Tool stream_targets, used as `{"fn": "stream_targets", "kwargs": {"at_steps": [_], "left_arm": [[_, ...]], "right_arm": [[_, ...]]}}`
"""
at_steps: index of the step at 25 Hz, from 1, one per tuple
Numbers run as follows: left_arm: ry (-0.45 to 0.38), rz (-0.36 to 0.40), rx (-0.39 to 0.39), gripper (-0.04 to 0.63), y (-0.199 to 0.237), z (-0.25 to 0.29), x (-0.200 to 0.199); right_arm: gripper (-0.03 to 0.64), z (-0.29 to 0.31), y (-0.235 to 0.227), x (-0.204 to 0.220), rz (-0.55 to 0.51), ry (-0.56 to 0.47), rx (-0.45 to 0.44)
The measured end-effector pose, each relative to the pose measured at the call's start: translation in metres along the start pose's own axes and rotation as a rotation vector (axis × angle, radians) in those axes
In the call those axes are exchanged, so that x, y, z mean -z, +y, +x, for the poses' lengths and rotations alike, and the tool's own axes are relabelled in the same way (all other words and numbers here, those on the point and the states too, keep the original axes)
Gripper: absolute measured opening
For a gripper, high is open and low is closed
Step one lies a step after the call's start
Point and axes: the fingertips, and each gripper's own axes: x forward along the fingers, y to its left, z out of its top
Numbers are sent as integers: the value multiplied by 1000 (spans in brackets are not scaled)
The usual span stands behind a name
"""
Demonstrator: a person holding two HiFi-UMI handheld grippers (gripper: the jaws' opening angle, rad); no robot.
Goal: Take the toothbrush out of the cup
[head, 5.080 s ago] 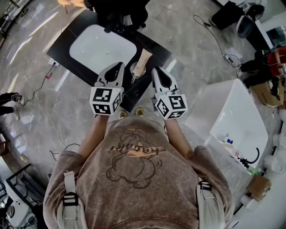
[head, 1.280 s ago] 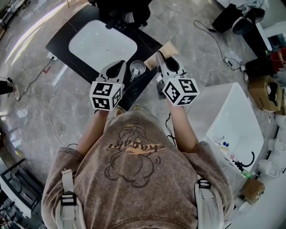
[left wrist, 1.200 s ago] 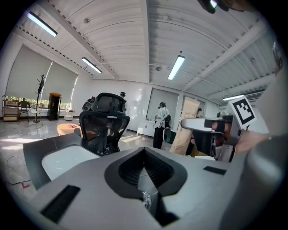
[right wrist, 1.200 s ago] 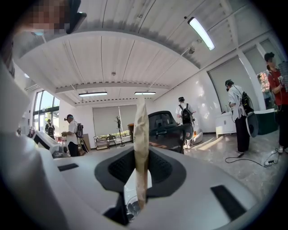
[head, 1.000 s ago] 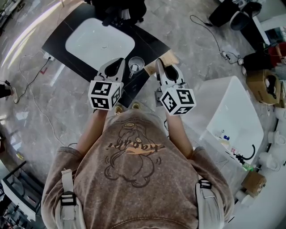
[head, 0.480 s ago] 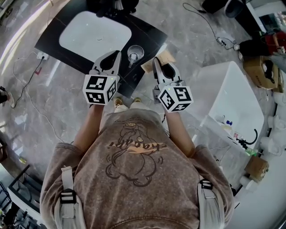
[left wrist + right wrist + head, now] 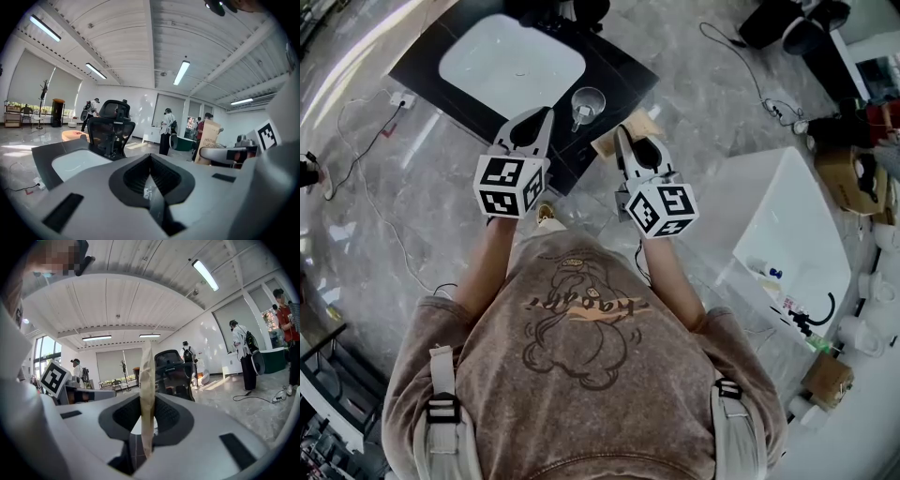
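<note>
A clear glass cup (image 7: 588, 101) stands near the front corner of the black counter (image 7: 614, 66). My right gripper (image 7: 622, 133) is shut on a flat kraft toothbrush box (image 7: 605, 143), to the right of the cup and apart from it. In the right gripper view the box (image 7: 146, 390) stands edge-on, upright between the jaws of the right gripper (image 7: 145, 439). My left gripper (image 7: 546, 114) hangs left of the cup and short of it, its jaws together with nothing held. In the left gripper view the left gripper (image 7: 151, 187) is shut, and the box (image 7: 209, 140) shows at the right.
A white sink basin (image 7: 514, 64) is set in the counter, with a black office chair (image 7: 110, 129) behind it. A white table (image 7: 787, 234) with small items stands to the right. Cables lie on the marble floor (image 7: 384, 216). Several people stand far off in the room.
Both grippers have drawn back from the cup toward the person. The right one still has the box in it and has sunk a little. The cup has stayed on the counter.
</note>
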Motion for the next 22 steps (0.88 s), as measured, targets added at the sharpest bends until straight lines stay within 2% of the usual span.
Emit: {"fn": "stream_targets", "kwargs": {"at_steps": [7,15,22], "left_arm": [[-5,11,-30,17,-55,-34,14],[-5,-5,-89,17,-118,-94,38],[-22,-13,-122,17,-157,-142,47]], "right_arm": [[82,-60,-5,8,1,2,-4],[83,-141,5,28,13,32,-60],[82,-187,21,40,17,46,-90]]}}
